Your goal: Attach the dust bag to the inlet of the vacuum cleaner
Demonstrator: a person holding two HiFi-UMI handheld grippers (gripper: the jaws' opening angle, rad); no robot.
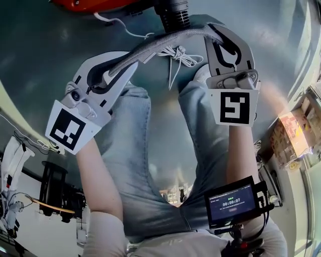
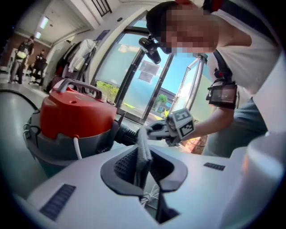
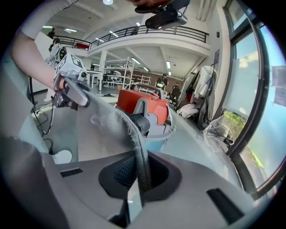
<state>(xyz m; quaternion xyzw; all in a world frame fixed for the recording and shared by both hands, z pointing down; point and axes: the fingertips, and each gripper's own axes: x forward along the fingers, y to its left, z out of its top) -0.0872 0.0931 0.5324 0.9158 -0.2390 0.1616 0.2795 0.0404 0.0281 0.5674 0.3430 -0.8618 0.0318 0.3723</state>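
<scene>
Teal floor | left tool, right tool clamped on dust bag | inlet just beyond | white cord dangling

Grey fabric dust bag is stretching left to right, its white drawstring dangling, just near of the black ribbed inlet of the red vacuum cleaner.

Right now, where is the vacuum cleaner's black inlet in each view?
Head view: black inlet at the top edge, centre, just beyond the dust bag.
Left gripper view: inlet left of centre, above the claw.
Right gripper view: inlet at centre, beside the bag's fabric.
Shared landmark: the red vacuum body that carries the inlet.
</scene>
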